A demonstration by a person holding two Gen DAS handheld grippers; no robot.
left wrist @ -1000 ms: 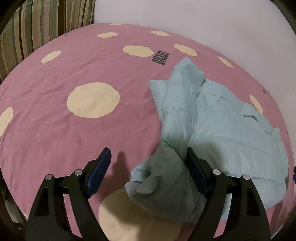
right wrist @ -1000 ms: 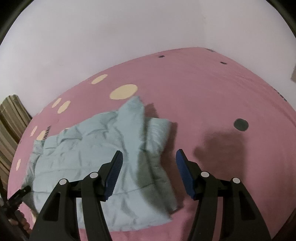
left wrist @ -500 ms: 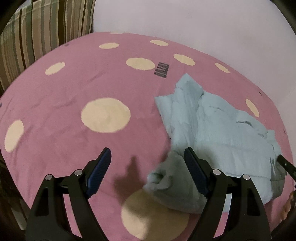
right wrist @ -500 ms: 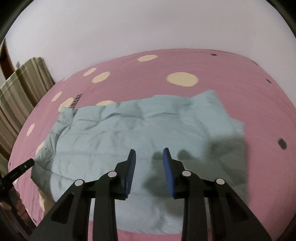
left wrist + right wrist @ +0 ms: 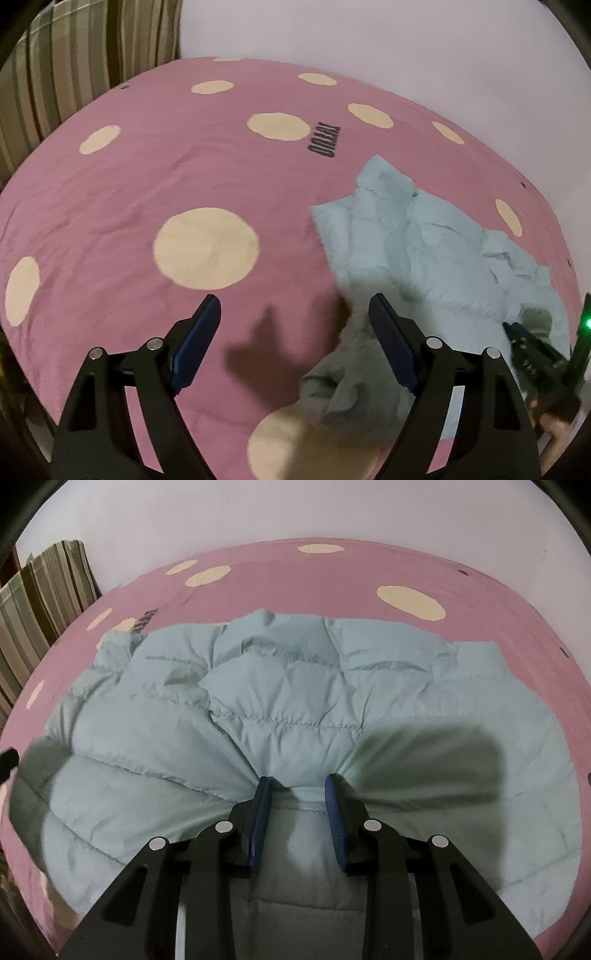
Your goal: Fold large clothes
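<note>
A pale mint quilted jacket (image 5: 295, 686) lies spread on a pink bedspread with cream dots (image 5: 277, 568). My right gripper (image 5: 298, 786) is at the jacket's near edge. A bunched fold of the fabric is pinched between its blue pads, and creases fan out from the grip. In the left wrist view the jacket (image 5: 424, 240) lies to the right, one crumpled end beside my right finger. My left gripper (image 5: 294, 306) hangs open above the bedspread (image 5: 147, 177) with nothing between its fingers. The right gripper (image 5: 532, 354) shows at the far right edge of that view.
A striped cushion or curtain (image 5: 74, 66) stands at the bed's far left and also shows in the right wrist view (image 5: 40, 590). A plain pale wall (image 5: 369, 37) runs behind the bed. Dark lettering (image 5: 325, 142) is printed on the bedspread.
My right gripper swept across the jacket to its near edge, narrowed and closed on a fold. The left gripper drew back a little and stayed open. The jacket's crumpled end shifted.
</note>
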